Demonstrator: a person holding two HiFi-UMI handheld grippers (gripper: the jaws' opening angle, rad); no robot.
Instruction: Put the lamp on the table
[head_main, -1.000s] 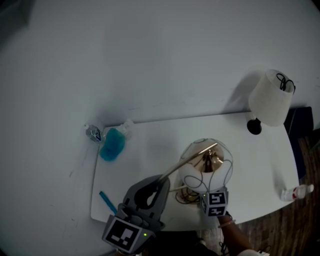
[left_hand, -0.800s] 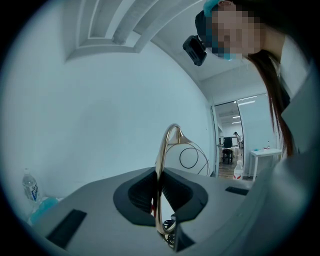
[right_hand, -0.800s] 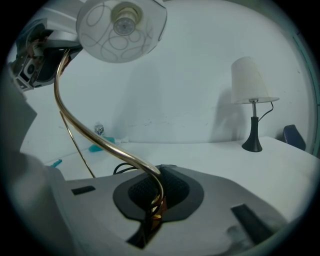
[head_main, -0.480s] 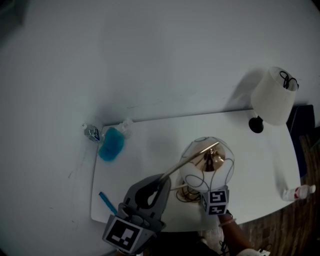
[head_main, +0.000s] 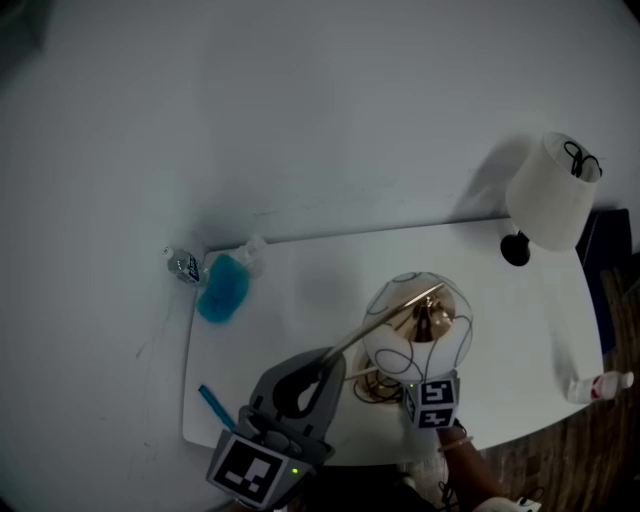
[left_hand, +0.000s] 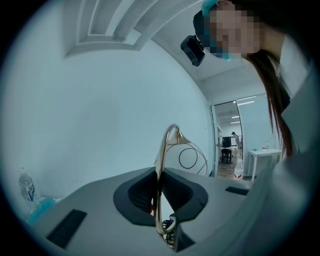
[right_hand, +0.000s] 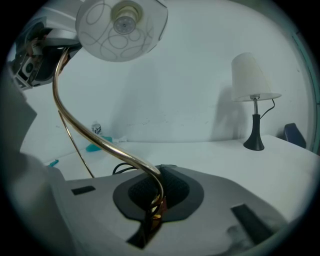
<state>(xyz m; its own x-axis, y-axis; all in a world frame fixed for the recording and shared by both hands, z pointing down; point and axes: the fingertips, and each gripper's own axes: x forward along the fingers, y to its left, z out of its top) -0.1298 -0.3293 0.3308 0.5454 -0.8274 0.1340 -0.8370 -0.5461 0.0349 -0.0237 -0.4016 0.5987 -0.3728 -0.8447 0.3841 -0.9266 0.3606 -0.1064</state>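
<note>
**Tabletop (head_main: 300, 310) reached, lamp (head_main: 405, 340) not yet let go**

White and set against a pale wall, the tabletop already carries a few things. A white-shaded lamp (head_main: 545, 205) stands at its far right corner. A blue bottle (head_main: 225, 290) is at the far left corner, with a small water bottle (head_main: 185, 265) just beside it. What looks like a blue pen (head_main: 213, 403) lies by the near left corner, and a red-capped bottle (head_main: 592, 384) lies at the right edge, close to the near corner.

We see the lamp we are to place over the near edge, about midway along it and well apart from the other things. Its glass globe (head_main: 430, 320), drawn over with looping lines, tops a curved gold stem (right_hand: 100, 142). The left gripper (left_hand: 160, 192) is clamped on the upper run of that stem, the thin metal pinched between its pads. The right gripper (right_hand: 157, 197) is clamped on the stem's lower end, where a black cord (right_hand: 122, 169) loops out just beside the jaws.

We judge the carrying to be nearly finished, since the lamp is over the table with bare surface around it. We cannot tell whether its foot touches the tabletop, because the globe and the right gripper cover that spot from above. What we think is left is to seat the foot flat, check that the lamp stands by itself, and then open both grippers. The heavy globe leans out from the foot, so we would let go carefully.
</note>
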